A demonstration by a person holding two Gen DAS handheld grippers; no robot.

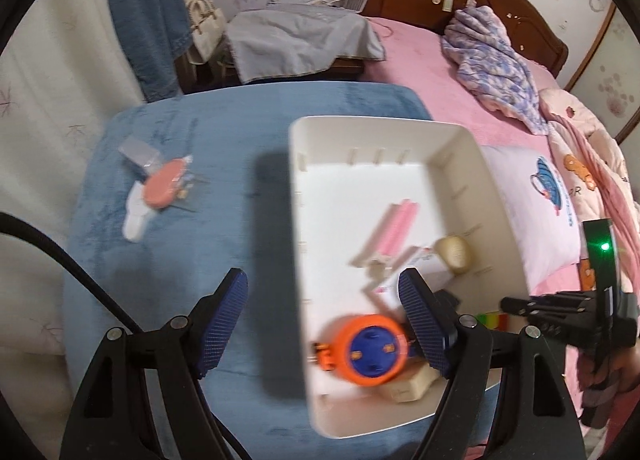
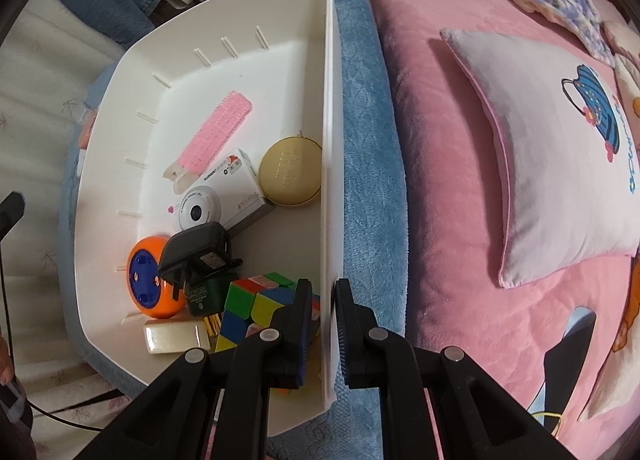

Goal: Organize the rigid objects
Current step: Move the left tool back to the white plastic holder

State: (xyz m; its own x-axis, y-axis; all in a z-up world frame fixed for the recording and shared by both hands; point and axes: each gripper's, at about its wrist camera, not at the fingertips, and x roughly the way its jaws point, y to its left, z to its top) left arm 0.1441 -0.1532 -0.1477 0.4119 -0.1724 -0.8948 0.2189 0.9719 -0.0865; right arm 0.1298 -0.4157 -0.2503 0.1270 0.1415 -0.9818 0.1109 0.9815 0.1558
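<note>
Bin (image 2: 240, 72) on blue cushion (image 2: 368, 164) — right gripper (image 2: 323, 308) pinching its near wall, probably to steady it. Left gripper (image 1: 324, 324) spread wide, holding nothing, hovering over yo-yo (image 1: 370, 348) inside. Pink oval thing (image 1: 164, 188) lies loose ahead-left — likely next pick.

Your bin (image 2: 332, 140) sits on the cushion (image 1: 200, 260), with the bed (image 2: 440, 180) and a pillow (image 2: 552, 148) to its right. Inside lie a brush (image 2: 216, 136), camera (image 2: 224, 196), round tin (image 2: 290, 172), charger (image 2: 196, 248), cube (image 2: 252, 308) and reel (image 2: 146, 280). A packet (image 1: 160, 184) lies on the cushion left of the bin.
</note>
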